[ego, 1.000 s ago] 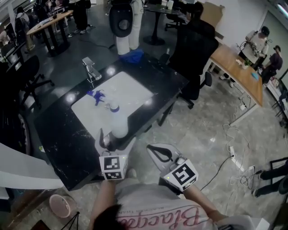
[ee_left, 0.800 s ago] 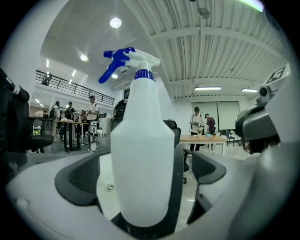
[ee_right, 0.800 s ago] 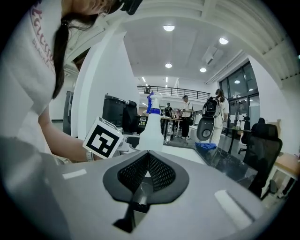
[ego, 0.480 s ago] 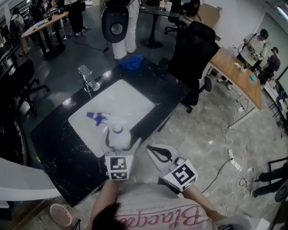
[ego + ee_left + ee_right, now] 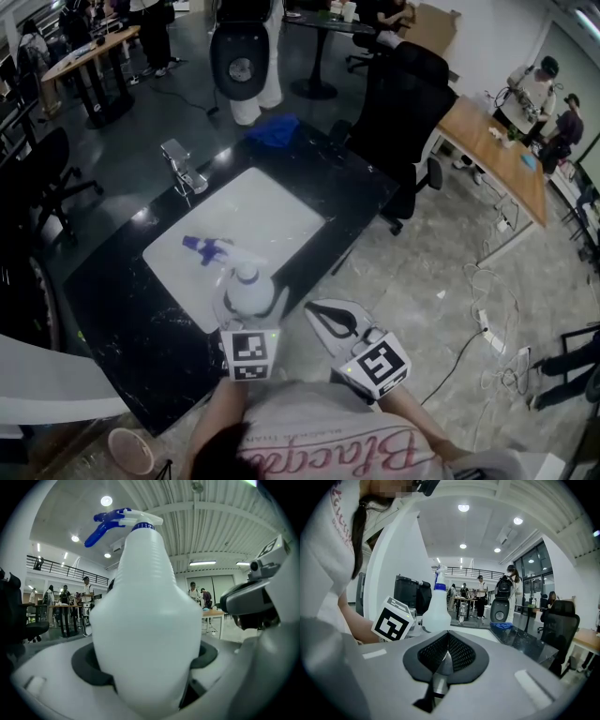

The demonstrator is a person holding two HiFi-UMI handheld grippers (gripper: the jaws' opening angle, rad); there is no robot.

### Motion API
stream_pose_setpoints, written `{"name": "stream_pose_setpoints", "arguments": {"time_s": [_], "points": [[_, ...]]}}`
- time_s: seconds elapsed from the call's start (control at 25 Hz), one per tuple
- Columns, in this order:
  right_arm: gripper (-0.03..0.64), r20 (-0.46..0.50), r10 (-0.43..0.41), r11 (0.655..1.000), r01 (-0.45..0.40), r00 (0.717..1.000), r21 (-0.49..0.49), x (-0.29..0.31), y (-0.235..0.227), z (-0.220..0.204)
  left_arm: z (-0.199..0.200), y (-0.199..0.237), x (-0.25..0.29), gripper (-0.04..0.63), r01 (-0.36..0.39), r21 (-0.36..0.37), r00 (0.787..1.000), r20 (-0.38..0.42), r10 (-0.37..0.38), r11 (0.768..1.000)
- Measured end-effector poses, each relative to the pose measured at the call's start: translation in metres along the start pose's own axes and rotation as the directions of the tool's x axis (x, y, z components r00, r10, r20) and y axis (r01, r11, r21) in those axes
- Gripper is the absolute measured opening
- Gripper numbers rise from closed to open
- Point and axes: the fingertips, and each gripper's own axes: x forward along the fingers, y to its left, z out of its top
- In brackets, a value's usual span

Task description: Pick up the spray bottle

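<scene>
Your left gripper point(image 5: 249, 298) was closing on the upright spray bottle point(image 5: 246, 281), pads point(image 5: 86, 663) against its body, at the white mat's point(image 5: 267, 211) near corner by the worktop's point(image 5: 122, 300) near edge. Your right gripper point(image 5: 330, 320) hung clenched, empty, beyond that edge.

White spray bottle point(image 5: 145, 620), blue trigger point(image 5: 105, 524); blk countertop point(image 5: 131, 319).

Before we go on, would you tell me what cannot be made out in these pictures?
Base of the spray bottle: head view, hidden behind the left gripper, whose jaws are closing with the bottle between them; left gripper view, lost at the lower edge.
Its fill level: every view, opaque white wall.
The blue thing at the table's far edge: head view, too small to identify.
</scene>
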Motion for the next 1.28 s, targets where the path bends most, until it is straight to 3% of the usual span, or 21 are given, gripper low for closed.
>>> {"name": "stream_pose_setpoints", "arguments": {"time_s": [0.36,1.28], "points": [[0.002,0.037,-0.021,1.000,0.021,0.999,0.019,-0.021,0.013,0.010,0.027,0.004,-0.044,0.429,-0.029,-0.005,0.999,0.033,0.029,1.000],[0.002,0.084,0.048,0.999,-0.050,0.995,0.020,-0.082,0.096,0.014,0.056,-0.031,-0.178,0.430,-0.127,0.032,0.989,0.082,0.124,0.991]]}}
